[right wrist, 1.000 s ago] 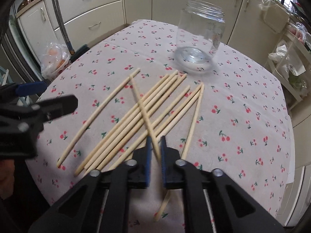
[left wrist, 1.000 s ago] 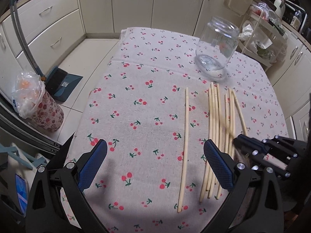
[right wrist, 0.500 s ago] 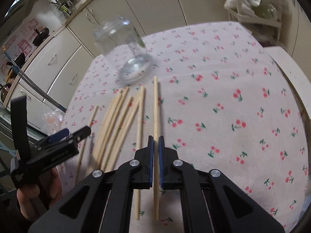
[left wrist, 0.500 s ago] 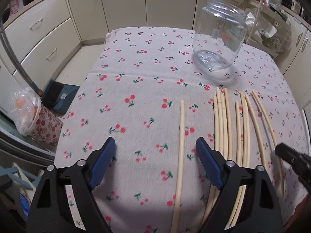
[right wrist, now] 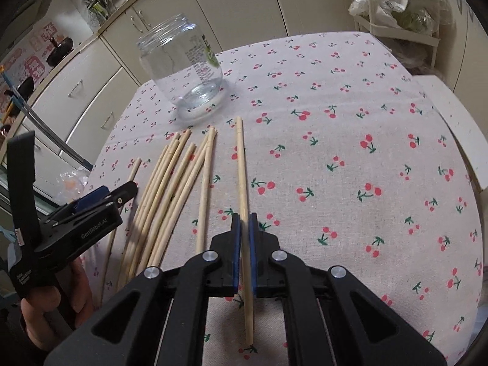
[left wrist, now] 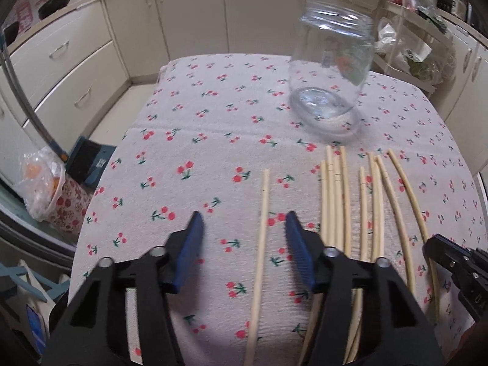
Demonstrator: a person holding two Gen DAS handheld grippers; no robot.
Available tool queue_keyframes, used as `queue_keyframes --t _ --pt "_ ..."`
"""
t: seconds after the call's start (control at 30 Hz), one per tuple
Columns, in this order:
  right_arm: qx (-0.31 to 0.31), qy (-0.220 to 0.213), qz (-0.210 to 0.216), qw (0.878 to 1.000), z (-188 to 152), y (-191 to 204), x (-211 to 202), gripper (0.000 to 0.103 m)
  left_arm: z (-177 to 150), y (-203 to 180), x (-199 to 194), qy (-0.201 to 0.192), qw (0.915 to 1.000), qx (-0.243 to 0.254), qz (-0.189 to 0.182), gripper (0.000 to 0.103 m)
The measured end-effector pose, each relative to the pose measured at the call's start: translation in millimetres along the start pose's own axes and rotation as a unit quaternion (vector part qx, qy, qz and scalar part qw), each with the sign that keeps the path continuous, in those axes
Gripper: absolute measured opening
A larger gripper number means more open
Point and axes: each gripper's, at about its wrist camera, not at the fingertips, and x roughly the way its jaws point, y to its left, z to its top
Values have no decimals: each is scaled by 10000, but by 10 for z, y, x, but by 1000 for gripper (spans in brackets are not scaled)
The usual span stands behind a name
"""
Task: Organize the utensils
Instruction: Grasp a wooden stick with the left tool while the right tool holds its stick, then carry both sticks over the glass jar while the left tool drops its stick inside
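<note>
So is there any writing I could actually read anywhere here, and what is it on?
"GenRobot.AI": on the side of the left gripper, right wrist view.
Small white print lower on that gripper's handle: too small to read.
Printed label on the glass jar: blurred, unreadable.
Red and white signs on the far wall: characters too blurred to read.

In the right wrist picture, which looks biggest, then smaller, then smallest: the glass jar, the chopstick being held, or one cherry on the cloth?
1. Held chopstick: longest, though nearness to the camera stretches it.
2. Glass jar: bulkier, but shorter across the picture.
3. Cherry print: smallest.
</note>
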Motion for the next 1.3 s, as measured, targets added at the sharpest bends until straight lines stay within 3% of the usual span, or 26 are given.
queue_keyframes --t 0.03,0.1,0.2,0.4,0.6,0.9,1.1,1.3 --pt "-32 -15 -22 10000 -1 8 5 6 0 -21 -8 -25 10000 41 -36 38" --pt "-140 -55 -81 9999 -1 32 12 6 5 -55 -13 -61 9997 133 -170 19" --pt "-114 -90 -16 9999 5 16 21 6 20 -54 -11 -10 9991 138 -400 5" --pt "387 -286 558 9973 25 -111 -70 6 33 87 -138 -129 9949 -114 -992 5" --pt "274 -991 824 9913 103 13 -394 6 128 267 -539 -786 9847 -329 -1522 5" --pt "268 -1490 1090 9824 278 155 -636 6 361 408 -942 -1408 9725 -444 -1803 5" --pt "104 -1699 1170 9784 450 249 -698 6 715 362 -1144 -1927 9591 -465 -2021 5" --pt "201 -1804 1176 9763 451 172 -652 6 1277 244 -1232 -2571 9399 -658 -2148 5"
